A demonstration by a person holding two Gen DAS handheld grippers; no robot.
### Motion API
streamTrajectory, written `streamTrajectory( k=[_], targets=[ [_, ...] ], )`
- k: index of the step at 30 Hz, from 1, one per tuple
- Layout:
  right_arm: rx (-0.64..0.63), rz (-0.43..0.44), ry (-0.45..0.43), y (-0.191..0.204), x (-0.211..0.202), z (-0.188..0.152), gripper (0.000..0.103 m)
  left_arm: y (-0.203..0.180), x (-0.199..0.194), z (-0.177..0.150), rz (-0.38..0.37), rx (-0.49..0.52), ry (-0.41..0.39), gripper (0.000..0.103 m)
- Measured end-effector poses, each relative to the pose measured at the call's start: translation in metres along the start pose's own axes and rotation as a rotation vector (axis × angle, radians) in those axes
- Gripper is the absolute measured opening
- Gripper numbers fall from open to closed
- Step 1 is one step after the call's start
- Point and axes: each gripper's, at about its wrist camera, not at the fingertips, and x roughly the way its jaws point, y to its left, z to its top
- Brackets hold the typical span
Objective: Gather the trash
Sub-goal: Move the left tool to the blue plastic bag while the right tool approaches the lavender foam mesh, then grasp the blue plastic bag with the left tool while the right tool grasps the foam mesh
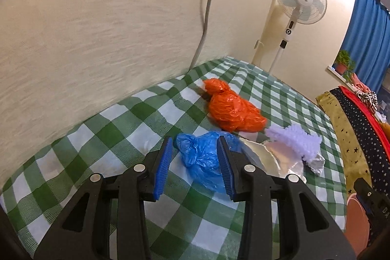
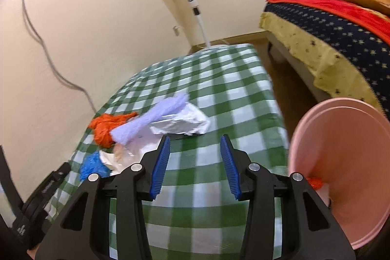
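Looking along our left gripper (image 1: 195, 157), we see its jaws open astride a crumpled blue bag (image 1: 204, 160) on the checked desk (image 1: 102, 138), pads not yet pressing. An orange bag (image 1: 231, 111) lies just beyond. Thin plastic could slip out if we close too shallow. Through our right gripper (image 2: 195, 160), tilted downward, jaws are open and empty over bare cloth; foil wrapper (image 2: 182, 123) lies ahead, pink bin (image 2: 341, 162) close right, risking a knock.
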Motion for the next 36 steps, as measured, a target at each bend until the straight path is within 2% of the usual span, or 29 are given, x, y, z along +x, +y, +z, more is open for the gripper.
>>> streamTrajectory(
  k=[2, 3, 6, 12, 18, 21, 24, 26, 28, 30, 31, 32, 34, 36],
  targets=[
    [-0.001, 0.038, 0.005, 0.006, 0.004, 0.003, 0.044, 0.003, 0.003, 0.001, 0.001, -0.018, 0.002, 0.048],
    [0.007, 0.064, 0.010, 0.010, 0.007, 0.005, 0.046, 0.005, 0.004, 0.001, 0.003, -0.025, 0.000, 0.049],
    [0.029, 0.131, 0.026, 0.019, 0.017, 0.010, 0.047, 0.006, 0.008, 0.002, 0.012, -0.031, 0.003, 0.050],
    [0.112, 0.198, 0.096, 0.030, 0.056, 0.015, 0.048, 0.006, 0.017, 0.000, 0.012, -0.022, 0.032, 0.050],
    [0.162, 0.225, 0.174, 0.037, 0.089, 0.014, 0.048, 0.007, 0.025, 0.000, 0.011, -0.024, 0.071, 0.055],
    [0.173, 0.231, 0.180, 0.038, 0.094, 0.013, 0.048, 0.004, 0.030, -0.002, -0.001, -0.011, 0.099, 0.056],
    [0.158, 0.221, 0.181, 0.040, 0.095, 0.013, 0.043, -0.001, 0.035, -0.003, -0.012, 0.007, 0.127, 0.056],
    [0.144, 0.216, 0.178, 0.041, 0.094, 0.013, 0.034, -0.004, 0.039, -0.004, -0.016, 0.022, 0.147, 0.056],
    [0.131, 0.219, 0.177, 0.043, 0.094, 0.013, 0.021, -0.006, 0.039, -0.005, -0.009, 0.035, 0.154, 0.056],
    [0.108, 0.220, 0.173, 0.045, 0.092, 0.014, 0.013, -0.007, 0.038, -0.006, -0.011, 0.043, 0.159, 0.056],
    [0.099, 0.219, 0.169, 0.045, 0.091, 0.015, 0.011, -0.007, 0.039, -0.006, -0.016, 0.044, 0.169, 0.054],
    [0.089, 0.217, 0.165, 0.046, 0.088, 0.015, 0.011, -0.007, 0.040, -0.007, -0.020, 0.042, 0.172, 0.044],
    [0.069, 0.215, 0.154, 0.048, 0.082, 0.018, 0.010, -0.005, 0.041, -0.007, -0.029, 0.036, 0.183, 0.030],
    [0.051, 0.211, 0.144, 0.049, 0.075, 0.020, 0.010, -0.004, 0.040, -0.008, -0.035, 0.029, 0.183, 0.022]
  ],
)
